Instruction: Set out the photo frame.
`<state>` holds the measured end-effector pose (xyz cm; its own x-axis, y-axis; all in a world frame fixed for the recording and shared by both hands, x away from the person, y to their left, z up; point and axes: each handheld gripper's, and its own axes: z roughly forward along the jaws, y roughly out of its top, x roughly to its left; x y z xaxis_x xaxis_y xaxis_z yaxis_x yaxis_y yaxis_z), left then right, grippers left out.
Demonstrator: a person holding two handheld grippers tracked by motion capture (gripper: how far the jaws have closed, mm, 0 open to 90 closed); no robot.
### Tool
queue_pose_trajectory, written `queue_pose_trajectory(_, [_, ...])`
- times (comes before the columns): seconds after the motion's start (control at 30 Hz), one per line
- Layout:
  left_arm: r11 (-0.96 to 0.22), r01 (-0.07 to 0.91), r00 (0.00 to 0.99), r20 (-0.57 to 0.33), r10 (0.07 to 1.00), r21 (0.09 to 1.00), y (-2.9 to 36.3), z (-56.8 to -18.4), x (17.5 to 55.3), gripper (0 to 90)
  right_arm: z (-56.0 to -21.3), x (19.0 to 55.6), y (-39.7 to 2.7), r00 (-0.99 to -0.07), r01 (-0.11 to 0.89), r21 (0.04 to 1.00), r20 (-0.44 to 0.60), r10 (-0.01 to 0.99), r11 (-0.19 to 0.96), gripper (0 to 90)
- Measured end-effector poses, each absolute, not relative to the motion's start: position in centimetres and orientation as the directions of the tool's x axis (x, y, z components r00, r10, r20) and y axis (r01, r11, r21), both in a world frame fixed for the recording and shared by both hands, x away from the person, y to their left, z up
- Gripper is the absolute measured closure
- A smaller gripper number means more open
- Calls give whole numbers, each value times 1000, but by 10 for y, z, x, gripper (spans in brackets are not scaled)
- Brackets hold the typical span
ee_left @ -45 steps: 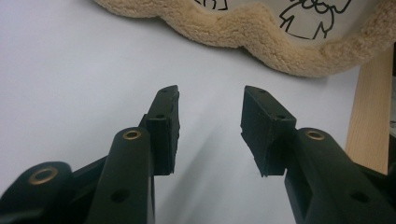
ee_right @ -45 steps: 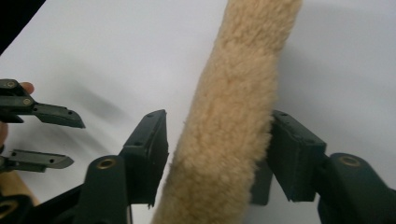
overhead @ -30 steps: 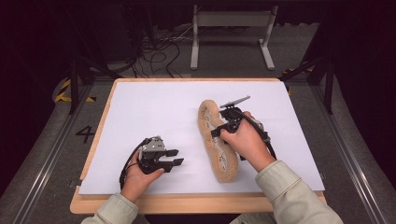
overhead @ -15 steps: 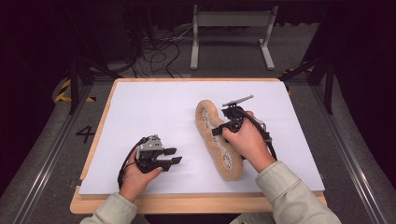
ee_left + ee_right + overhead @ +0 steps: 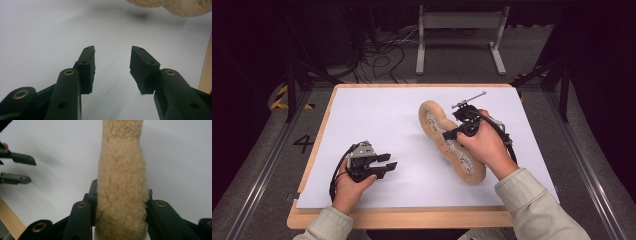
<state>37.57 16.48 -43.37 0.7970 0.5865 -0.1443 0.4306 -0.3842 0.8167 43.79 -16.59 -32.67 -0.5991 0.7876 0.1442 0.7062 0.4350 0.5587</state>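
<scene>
Lifted since a second ago: right gripper (image 5: 451,134), clamped on fleece insole (image 5: 438,125), tilts it up mid-table; left gripper (image 5: 388,165) apart, empty.

**Readable marks: one numeral**

A single dark "4" (image 5: 304,143) is seen on the grey floor (image 5: 262,165) left of the table (image 5: 402,218). Printed marks are visible on the fleece insole (image 5: 430,120), too small to be read.
</scene>
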Motion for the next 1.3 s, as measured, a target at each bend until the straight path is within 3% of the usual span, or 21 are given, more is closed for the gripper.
queue_pose_trajectory(0.2, [-372, 440, 778, -140, 613, 817, 175, -434, 375, 559, -315, 441, -167, -701, 630, 540, 85, 708, 558, 669])
queue_pose_trajectory(0.57, [-341, 464, 742, -148, 654, 818, 190, -435, 373, 546, -304, 448, -170, -821, 516, 529, 79, 566, 674, 668])
queue_pose_trajectory(1.3, [-337, 476, 724, -145, 675, 812, 200, -439, 372, 554, -312, 461, -161, -968, 240, 492, 56, 245, 837, 668])
